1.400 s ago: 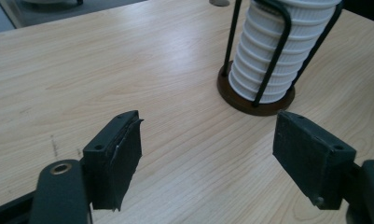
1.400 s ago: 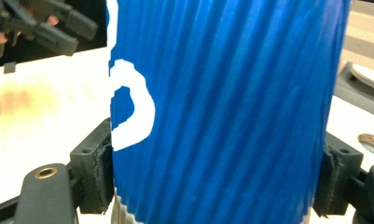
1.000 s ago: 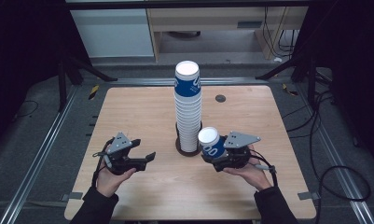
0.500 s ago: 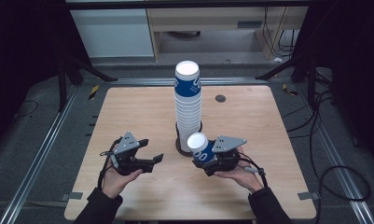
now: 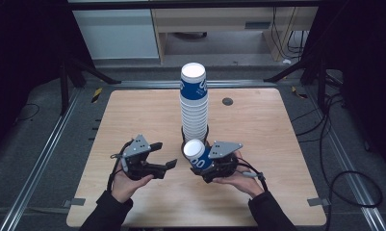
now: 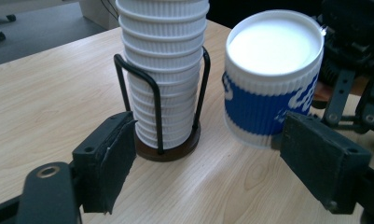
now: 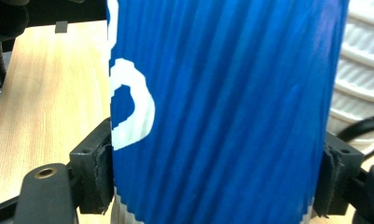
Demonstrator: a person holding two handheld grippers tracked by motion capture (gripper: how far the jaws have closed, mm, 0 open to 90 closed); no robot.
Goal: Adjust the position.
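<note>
From the high view, the wooden table (image 5: 277, 130) has lots of bare room on its left and right sides. A tall stack of cups (image 5: 194, 103) stands in the middle, in a black wire holder (image 5: 195, 137). The right gripper (image 5: 205, 161) sits at six o'clock from the stack, close to it, well in from the table's edges. It is clamped on one blue cup (image 5: 197, 155). The cup leans, and its white flat end points up and toward ten o'clock. The left gripper (image 5: 164, 156) is at nine o'clock from the cup, a little apart, with nothing in it.

In the left gripper view, its two jaws stand wide apart and have just been opening, and nothing is between them. The wire holder (image 6: 159, 116) holds the stack (image 6: 163, 65). The blue cup (image 6: 268, 88) is just beside it at three o'clock, not touching it.

In the right gripper view, the jaws press the ribbed blue cup (image 7: 222, 107) from both sides. Its long side runs up and down.
</note>
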